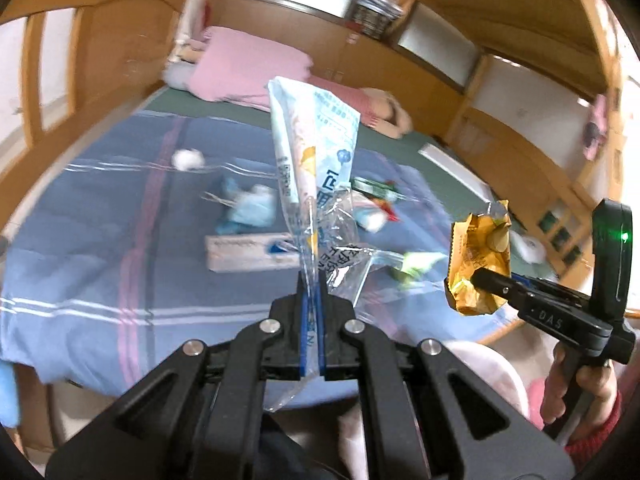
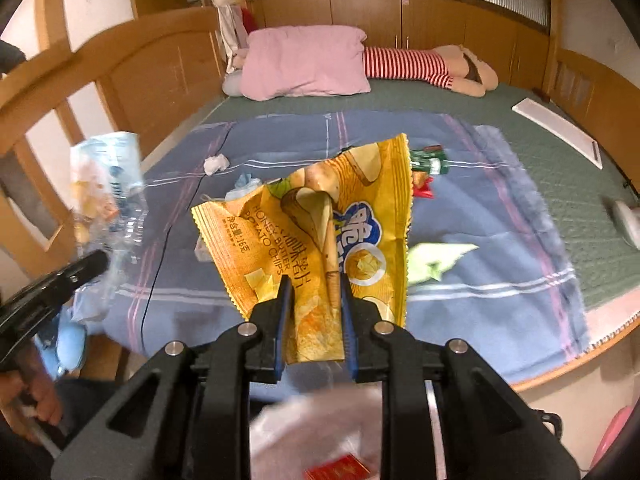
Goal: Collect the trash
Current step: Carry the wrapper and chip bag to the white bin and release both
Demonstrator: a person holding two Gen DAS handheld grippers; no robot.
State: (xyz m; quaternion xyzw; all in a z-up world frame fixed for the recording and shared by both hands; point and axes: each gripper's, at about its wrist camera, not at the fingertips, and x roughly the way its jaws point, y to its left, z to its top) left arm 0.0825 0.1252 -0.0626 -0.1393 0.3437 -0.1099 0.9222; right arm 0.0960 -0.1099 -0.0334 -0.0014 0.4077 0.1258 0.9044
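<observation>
Yellow chip bag (image 2: pixel 320 236) — pale-blue wrapper (image 1: pixel 312 148) — blue striped blanket (image 2: pixel 480 208).

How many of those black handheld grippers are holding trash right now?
2. The left gripper pinches a clear and pale blue plastic wrapper; the right gripper clamps a yellow potato chip bag.

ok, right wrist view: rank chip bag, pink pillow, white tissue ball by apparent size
1. Yellow chip bag, though it sits nearest the lens in the right gripper, so inflated.
2. Pink pillow, farther back.
3. White tissue ball, clearly smallest.
</observation>
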